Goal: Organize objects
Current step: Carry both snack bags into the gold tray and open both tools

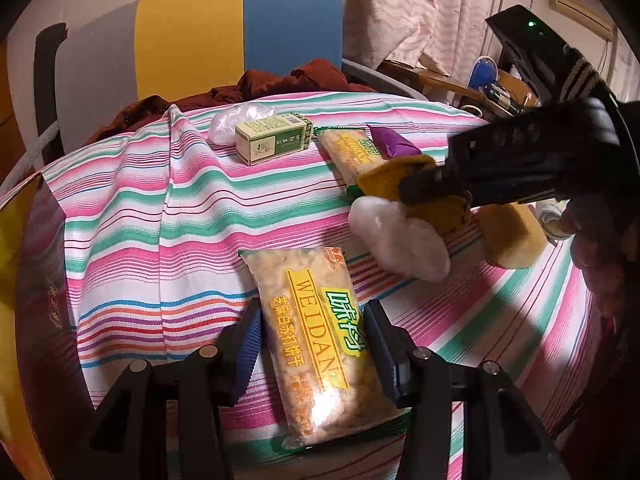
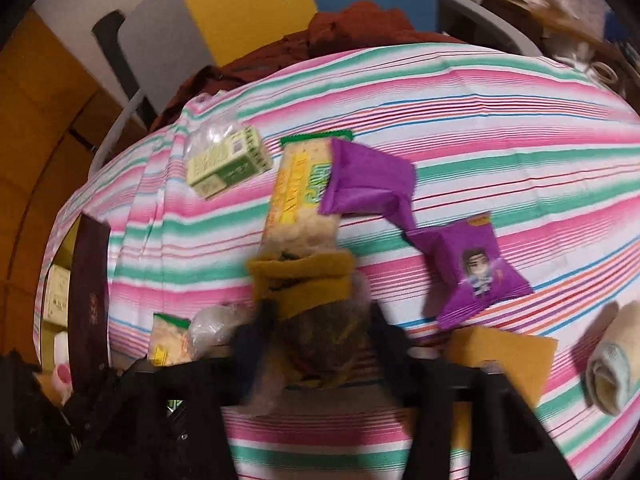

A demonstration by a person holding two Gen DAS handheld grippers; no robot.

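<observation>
Nearest us, our left gripper [image 1: 312, 344] has its jaws apart on either side of a clear cracker packet with a yellow "WEIDAN" band [image 1: 320, 344], lying flat on the striped cloth of the table [image 1: 160, 208], its long axis running away from us. Just beyond, our right gripper [image 2: 316, 340] is clamped on a mustard-yellow felt pouch [image 2: 304, 276], with a white crumpled bag [image 1: 400, 236] under it. Farther off lie a second WEIDAN packet [image 2: 296, 200], two purple snack wrappers [image 2: 480, 268], then a small green-and-cream box [image 1: 274, 136].
</observation>
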